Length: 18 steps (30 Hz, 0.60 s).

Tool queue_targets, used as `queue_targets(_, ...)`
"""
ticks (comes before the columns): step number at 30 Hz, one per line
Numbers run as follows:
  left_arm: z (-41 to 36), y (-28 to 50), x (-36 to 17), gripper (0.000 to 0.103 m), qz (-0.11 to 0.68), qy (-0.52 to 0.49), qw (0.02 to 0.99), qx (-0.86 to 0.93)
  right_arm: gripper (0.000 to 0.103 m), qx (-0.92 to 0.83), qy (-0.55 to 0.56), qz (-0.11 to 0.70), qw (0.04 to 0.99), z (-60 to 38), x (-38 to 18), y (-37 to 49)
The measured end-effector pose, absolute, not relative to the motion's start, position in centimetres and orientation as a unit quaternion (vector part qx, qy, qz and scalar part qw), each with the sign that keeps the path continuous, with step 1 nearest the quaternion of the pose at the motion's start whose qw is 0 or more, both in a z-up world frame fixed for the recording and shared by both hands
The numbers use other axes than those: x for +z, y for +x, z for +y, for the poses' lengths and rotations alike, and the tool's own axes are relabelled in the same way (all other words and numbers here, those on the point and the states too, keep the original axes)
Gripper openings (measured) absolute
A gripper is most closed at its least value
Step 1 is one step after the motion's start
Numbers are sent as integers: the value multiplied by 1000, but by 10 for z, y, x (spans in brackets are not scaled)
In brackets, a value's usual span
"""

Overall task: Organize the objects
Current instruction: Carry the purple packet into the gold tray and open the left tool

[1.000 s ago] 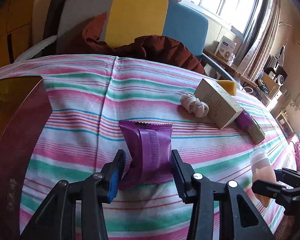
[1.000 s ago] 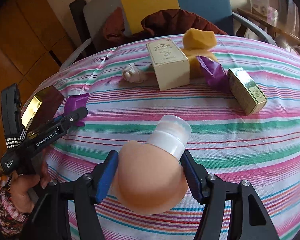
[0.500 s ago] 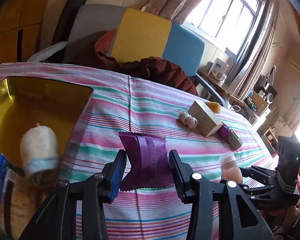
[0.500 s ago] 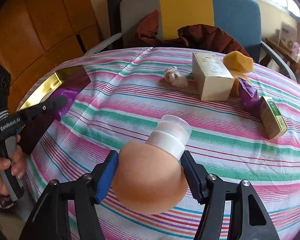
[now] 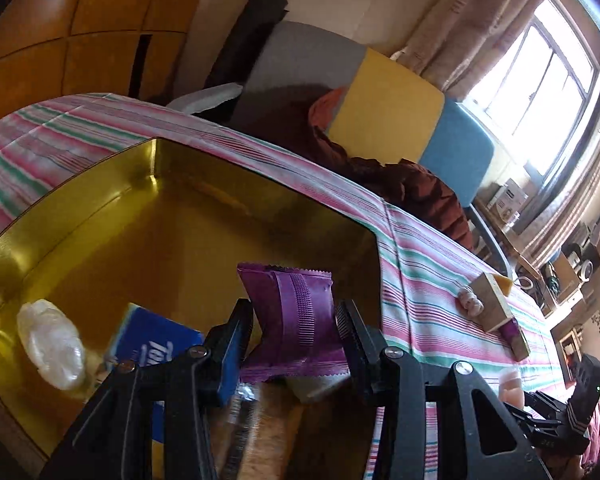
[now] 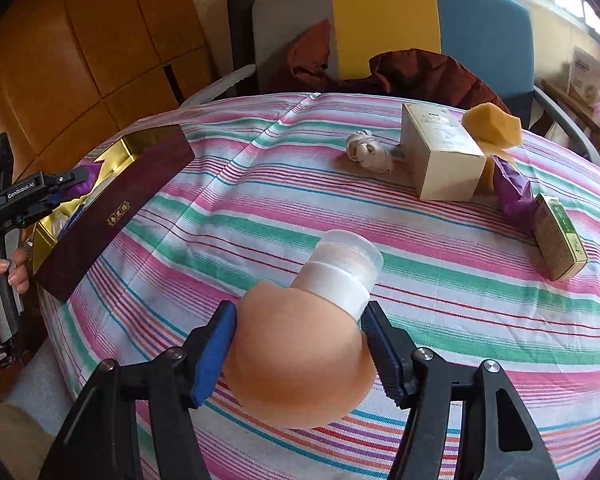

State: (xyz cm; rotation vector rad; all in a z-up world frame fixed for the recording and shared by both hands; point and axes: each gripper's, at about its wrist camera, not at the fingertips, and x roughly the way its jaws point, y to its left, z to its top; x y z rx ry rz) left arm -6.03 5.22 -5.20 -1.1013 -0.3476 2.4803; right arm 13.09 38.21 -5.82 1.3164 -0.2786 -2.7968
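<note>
My left gripper (image 5: 294, 320) is shut on a purple snack packet (image 5: 296, 312) and hangs over the open gold-lined box (image 5: 100, 216). In the box lie a blue tissue pack (image 5: 156, 344) and a white wrapped item (image 5: 54, 344). In the right wrist view the left gripper (image 6: 66, 184) sits at the far left above the maroon-walled box (image 6: 112, 216). My right gripper (image 6: 300, 320) is shut on a peach bottle (image 6: 300, 360) with a clear cap, held tilted above the striped tablecloth (image 6: 260, 208).
On the far side of the cloth stand a cream carton (image 6: 440, 160), a yellow sponge (image 6: 492, 126), a white knotted item (image 6: 368, 152), a second purple packet (image 6: 512, 188) and a green box (image 6: 560, 236). A chair (image 6: 384, 20) with a dark red garment stands behind the table.
My left gripper has swung left with the purple packet, from over the striped cloth to above the gold box. The right gripper has barely shifted and still holds the bottle.
</note>
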Motion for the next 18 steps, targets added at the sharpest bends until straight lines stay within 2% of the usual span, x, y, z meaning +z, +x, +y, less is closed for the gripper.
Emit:
queue_targets(12,-24,-100,-67,44,-170,-419,88,888,65,-900,426,-87,20,382,-59,130)
queue_targets(18,-47,-102,-70,53,-199,-423,55,882,65,-896,433,-95,10,386,-57,126)
